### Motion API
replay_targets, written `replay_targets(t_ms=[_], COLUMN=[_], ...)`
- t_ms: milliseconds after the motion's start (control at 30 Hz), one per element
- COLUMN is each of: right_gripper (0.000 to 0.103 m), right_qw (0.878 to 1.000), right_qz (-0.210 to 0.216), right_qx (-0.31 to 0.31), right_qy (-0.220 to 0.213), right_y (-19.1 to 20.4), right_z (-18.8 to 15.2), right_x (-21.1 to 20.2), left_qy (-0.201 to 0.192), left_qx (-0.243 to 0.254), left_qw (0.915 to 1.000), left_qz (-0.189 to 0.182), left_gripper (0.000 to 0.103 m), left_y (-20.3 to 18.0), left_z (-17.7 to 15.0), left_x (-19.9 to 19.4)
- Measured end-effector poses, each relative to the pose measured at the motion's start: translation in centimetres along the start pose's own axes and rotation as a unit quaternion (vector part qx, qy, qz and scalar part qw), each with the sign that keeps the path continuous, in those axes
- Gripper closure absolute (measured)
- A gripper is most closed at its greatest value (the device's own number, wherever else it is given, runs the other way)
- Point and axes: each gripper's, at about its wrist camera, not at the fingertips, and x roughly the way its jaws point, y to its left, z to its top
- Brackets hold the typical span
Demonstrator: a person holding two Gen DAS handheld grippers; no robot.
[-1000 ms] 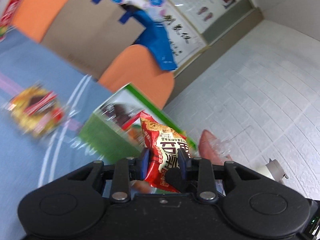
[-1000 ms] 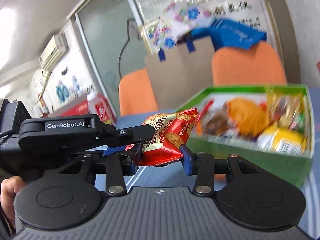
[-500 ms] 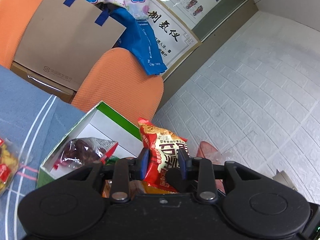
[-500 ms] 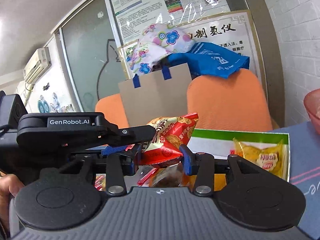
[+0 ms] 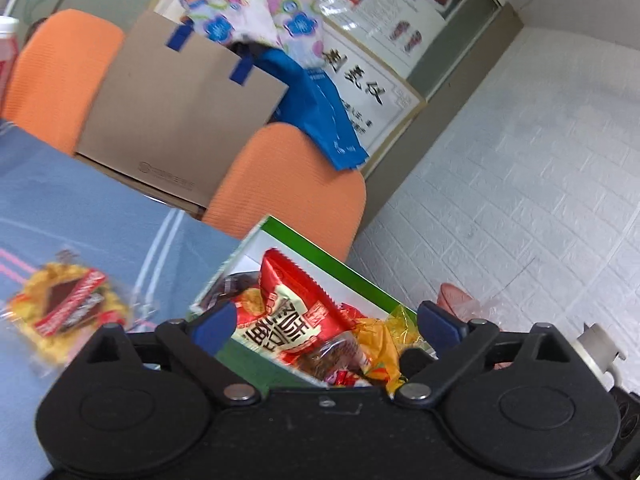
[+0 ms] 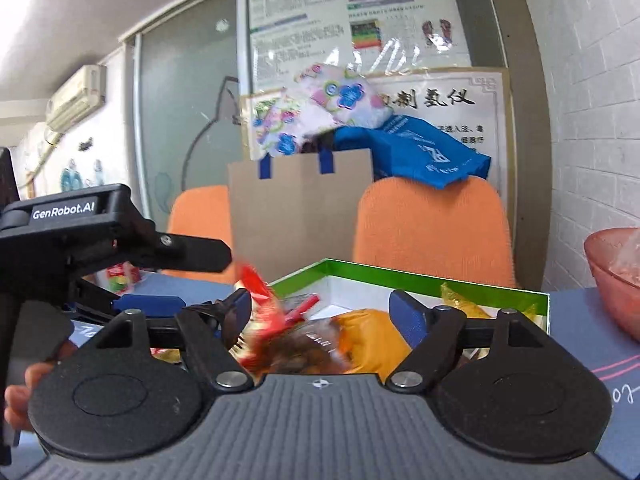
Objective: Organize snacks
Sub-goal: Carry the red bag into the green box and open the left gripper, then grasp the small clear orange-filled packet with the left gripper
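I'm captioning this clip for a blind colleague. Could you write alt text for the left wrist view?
The left gripper, fingers opening wide, is over a green box of snacks, where a red snack packet lies loose on the pile. A yellow snack pack lies on the blue tablecloth to the left; orange chairs stand behind.

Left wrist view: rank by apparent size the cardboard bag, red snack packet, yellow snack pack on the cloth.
1. cardboard bag, clearly largest, though farthest away.
2. and 3. red snack packet and yellow snack pack look alike; the yellow one is blurred and the red one partly hidden, so no ranking.
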Motion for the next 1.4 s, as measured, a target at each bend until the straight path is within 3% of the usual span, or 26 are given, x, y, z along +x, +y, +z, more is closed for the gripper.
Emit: replay_targets(t_ms=[167,367,500,633,667,767,900,1033,1233,1300,1400], right_gripper=[0.000,0.000,0.020,0.024,0.030,0.032,0.041,0.040,0.040,0.040,0.040], right_qw=[1.000,0.993,0.983,0.978,0.978,0.974,0.971,0.975,0.975,0.975,0.974], right_qz=[0.020,0.057,0.042,0.016,0.013,0.018,0.086,0.071,0.063,0.058,0.059], right_qx=[-0.021,-0.054,-0.099,-0.115,-0.116,-0.100,-0.059,-0.071,-0.038,-0.025,-0.006], right_qy=[0.008,0.083,0.147,0.172,0.175,0.201,0.215,0.200,0.209,0.213,0.217], right_y=[1.7,3.6,4.4,4.5,4.4,4.5,5.2,6.3,6.3,6.1,5.9], right_z=[-0.5,-2.4,-4.1,-5.2,-5.2,-5.7,-5.6,-5.3,-5.4,-5.5,-5.7], right_x=[-2.3,-2.1,0.0,1.8,2.3,3.1,1.9,1.1,2.2,2.3,2.2], left_qy=[0.006,0.027,0.037,0.039,0.039,0.040,0.044,0.058,0.095,0.105,0.121], left_qx=[-0.001,-0.022,-0.024,-0.037,-0.037,-0.036,-0.036,-0.046,-0.059,-0.048,-0.036], left_qw=[0.9990,0.9960,0.9948,0.9944,0.9944,0.9946,0.9954,0.9957,0.9932,0.9924,0.9905], left_qz=[0.045,0.082,0.092,0.091,0.091,0.089,0.077,0.056,0.032,0.043,0.055], left_gripper=[0.000,0.000,0.000,0.000,0.000,0.000,0.000,0.000,0.000,0.000,0.010], left_y=[1.2,3.5,4.6,5.5,5.5,5.5,5.5,5.1,3.8,3.1,2.3], left_z=[-1.3,-3.9,-5.6,-6.5,-6.6,-6.7,-6.9,-6.8,-6.0,-5.9,-5.9], left_x=[-3.6,-6.6,-8.2,-9.4,-9.5,-9.6,-9.1,-7.6,-2.5,-0.6,1.7])
